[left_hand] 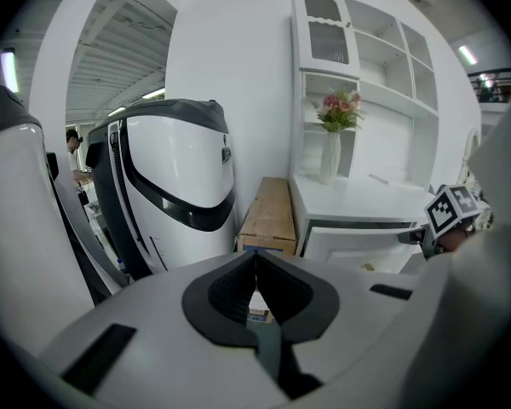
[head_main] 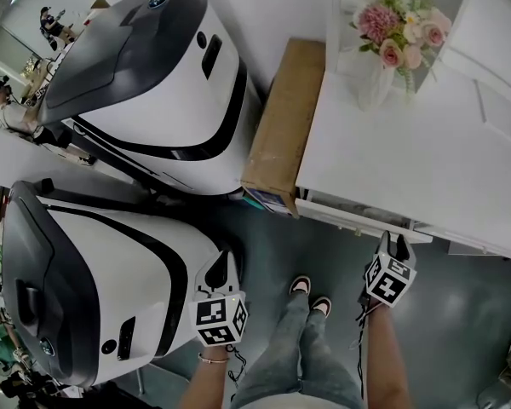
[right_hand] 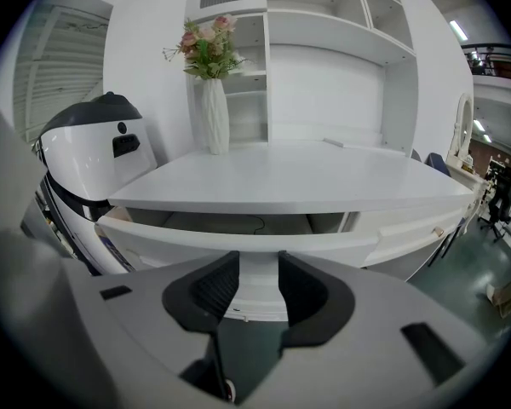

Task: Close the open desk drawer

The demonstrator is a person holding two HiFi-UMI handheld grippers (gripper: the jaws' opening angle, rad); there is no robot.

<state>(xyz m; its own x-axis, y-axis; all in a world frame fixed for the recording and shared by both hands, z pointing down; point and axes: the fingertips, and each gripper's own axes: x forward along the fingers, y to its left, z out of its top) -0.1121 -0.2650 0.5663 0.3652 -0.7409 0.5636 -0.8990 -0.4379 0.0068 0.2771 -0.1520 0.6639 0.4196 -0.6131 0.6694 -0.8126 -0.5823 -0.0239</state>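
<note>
The white desk (head_main: 409,160) has its left drawer (head_main: 358,218) pulled out a little way. In the right gripper view the drawer front (right_hand: 238,247) spans the frame, with the shallow inside (right_hand: 238,222) visible above it. My right gripper (head_main: 393,244) is open just in front of that drawer front, and nothing lies between its jaws (right_hand: 259,267). My left gripper (head_main: 224,261) is shut and empty, held low to the left beside a white machine, well away from the desk. The left gripper view shows the drawer (left_hand: 366,245) from the side.
A long cardboard box (head_main: 283,126) stands against the desk's left side. Two large white-and-grey machines (head_main: 153,83) (head_main: 94,288) fill the left. A vase of flowers (head_main: 392,32) stands on the desk. The person's shoes (head_main: 311,292) stand on the grey floor. A second drawer (right_hand: 426,224) sits right.
</note>
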